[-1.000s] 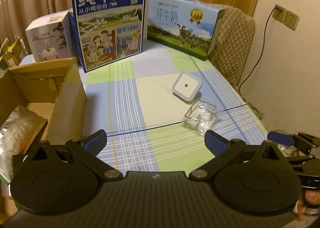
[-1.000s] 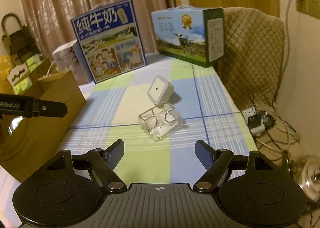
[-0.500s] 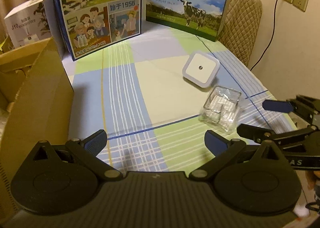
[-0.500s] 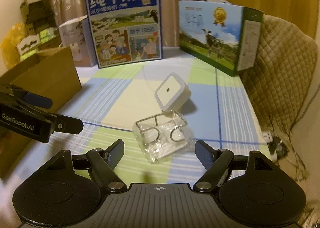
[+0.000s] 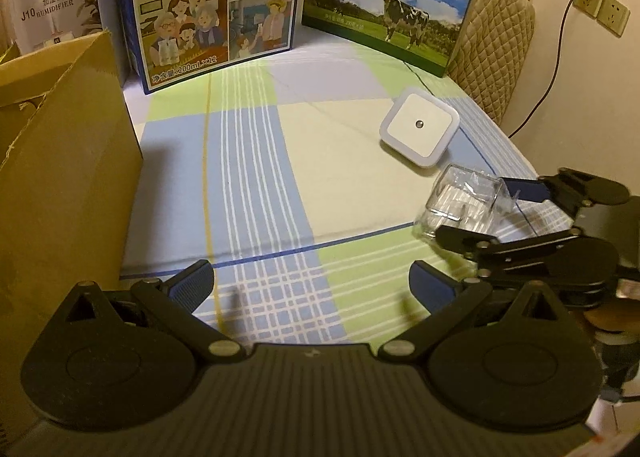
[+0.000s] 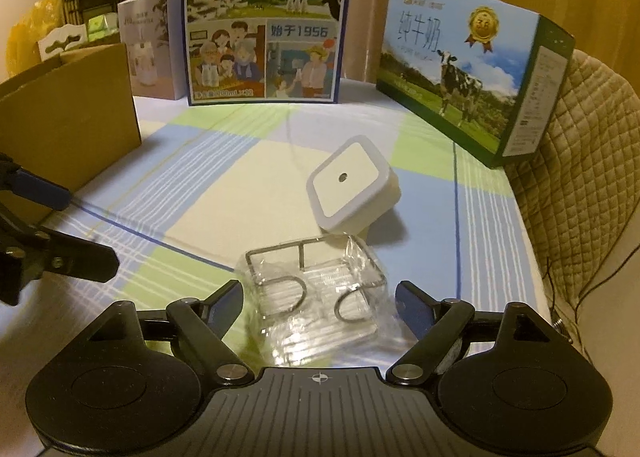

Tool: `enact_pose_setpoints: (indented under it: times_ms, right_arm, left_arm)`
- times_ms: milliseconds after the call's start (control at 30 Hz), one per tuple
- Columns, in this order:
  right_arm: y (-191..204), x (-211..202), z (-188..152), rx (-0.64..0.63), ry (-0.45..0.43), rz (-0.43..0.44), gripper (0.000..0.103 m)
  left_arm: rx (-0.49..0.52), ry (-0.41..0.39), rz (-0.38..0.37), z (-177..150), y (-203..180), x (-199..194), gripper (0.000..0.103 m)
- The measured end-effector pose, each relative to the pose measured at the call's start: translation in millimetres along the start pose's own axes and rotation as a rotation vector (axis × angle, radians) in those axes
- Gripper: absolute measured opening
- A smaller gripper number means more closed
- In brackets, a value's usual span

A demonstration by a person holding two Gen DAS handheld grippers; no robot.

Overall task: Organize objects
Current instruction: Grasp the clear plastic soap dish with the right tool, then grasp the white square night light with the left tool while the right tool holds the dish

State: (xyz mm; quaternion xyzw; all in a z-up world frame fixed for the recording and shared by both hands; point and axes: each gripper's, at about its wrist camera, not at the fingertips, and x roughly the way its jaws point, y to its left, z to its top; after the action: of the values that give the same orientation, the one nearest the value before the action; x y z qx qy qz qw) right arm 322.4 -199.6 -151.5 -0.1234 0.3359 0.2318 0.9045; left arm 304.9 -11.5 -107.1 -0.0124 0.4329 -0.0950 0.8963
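Observation:
A clear plastic packet (image 6: 316, 297) holding a wire rack with two hooks lies on the checked tablecloth. My right gripper (image 6: 320, 299) is open, with one finger on each side of the packet and gaps left at both sides. In the left wrist view the packet (image 5: 460, 197) sits between the right gripper's (image 5: 490, 213) fingers at the right edge. A white square night light (image 6: 348, 185) rests tilted just beyond the packet. My left gripper (image 5: 310, 281) is open and holds nothing over the cloth. It stands beside an open cardboard box (image 5: 68, 185).
Two milk cartons stand at the back: a tall blue one (image 5: 212, 5) and a wide one with a cow (image 5: 384, 9). A white humidifier box (image 5: 56, 13) is behind the cardboard box. A quilted chair back (image 6: 580, 161) borders the table's right side.
Both grippers have moved forward and lower over the table. The right gripper has closed in on the clear packet, which now lies between its open fingers. Nothing has been gripped.

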Motion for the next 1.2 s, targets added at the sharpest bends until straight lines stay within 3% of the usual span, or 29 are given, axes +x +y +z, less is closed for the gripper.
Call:
enact_pose_setpoints:
  times_ms: [267, 400, 667, 900, 1200]
  right_arm:
    - [1, 17, 3, 0.012, 0.016, 0.026, 0.08]
    - [-2, 13, 5, 0.055, 0.021, 0.033, 0.064]
    - [-20, -5, 9, 0.124, 0.023, -0.034, 0.063]
    - [-49, -18, 14, 0.256, 0.019, -0.109, 0.063]
    - [-73, -20, 14, 0.345, 0.018, -0.155, 0.063]
  left_arm:
    - [-0.031, -0.001, -0.003, 1, 7, 0, 0.102]
    - [-0.035, -0.005, -0.006, 3, 8, 0, 0.102]
    - [-0.016, -0.03, -0.014, 10, 5, 1, 0.102]
    - [0.11, -0.081, -0.013, 21, -17, 10, 0.098]
    - [0.239, -0.085, -0.058, 50, -49, 40, 0.092]
